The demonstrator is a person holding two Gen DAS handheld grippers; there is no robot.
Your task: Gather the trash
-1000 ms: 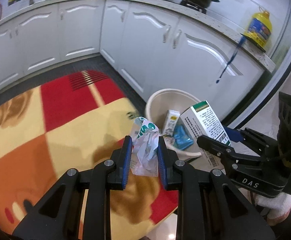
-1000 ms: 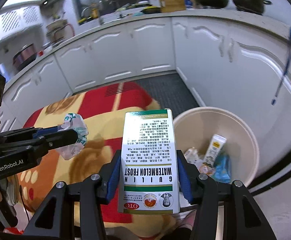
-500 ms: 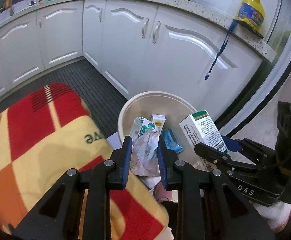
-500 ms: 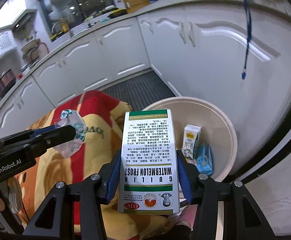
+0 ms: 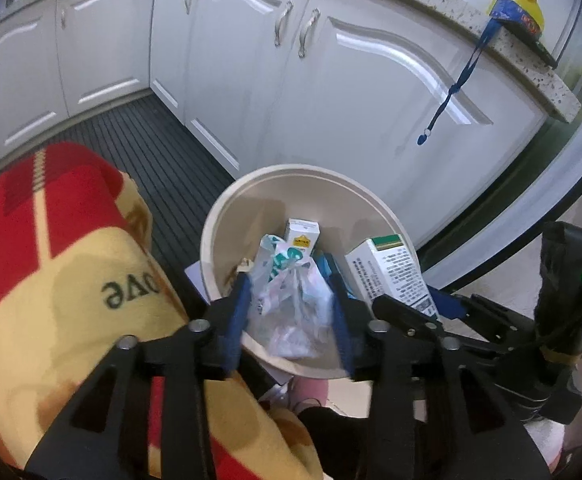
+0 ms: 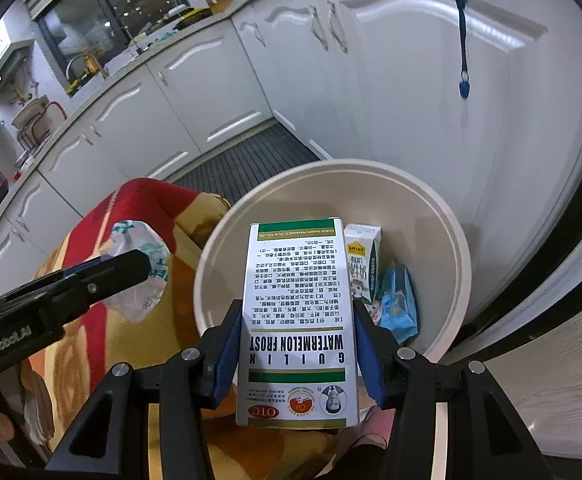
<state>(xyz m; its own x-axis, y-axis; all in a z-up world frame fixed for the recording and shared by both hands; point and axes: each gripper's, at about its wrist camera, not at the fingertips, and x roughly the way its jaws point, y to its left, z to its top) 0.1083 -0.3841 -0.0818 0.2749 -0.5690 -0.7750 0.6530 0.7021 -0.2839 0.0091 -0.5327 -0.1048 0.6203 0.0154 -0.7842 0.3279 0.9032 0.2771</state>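
The bottom of the beige bin is largely hidden behind what the tools carry – only a small milk carton and a blue wrapper show inside. The left tool tilts down over the bin's near rim; its jaws have just been opening, the crumpled plastic bag between them, blurred. The right tool, angled down likewise, clamps the white medicine box – its lower edge cut off by the blanket
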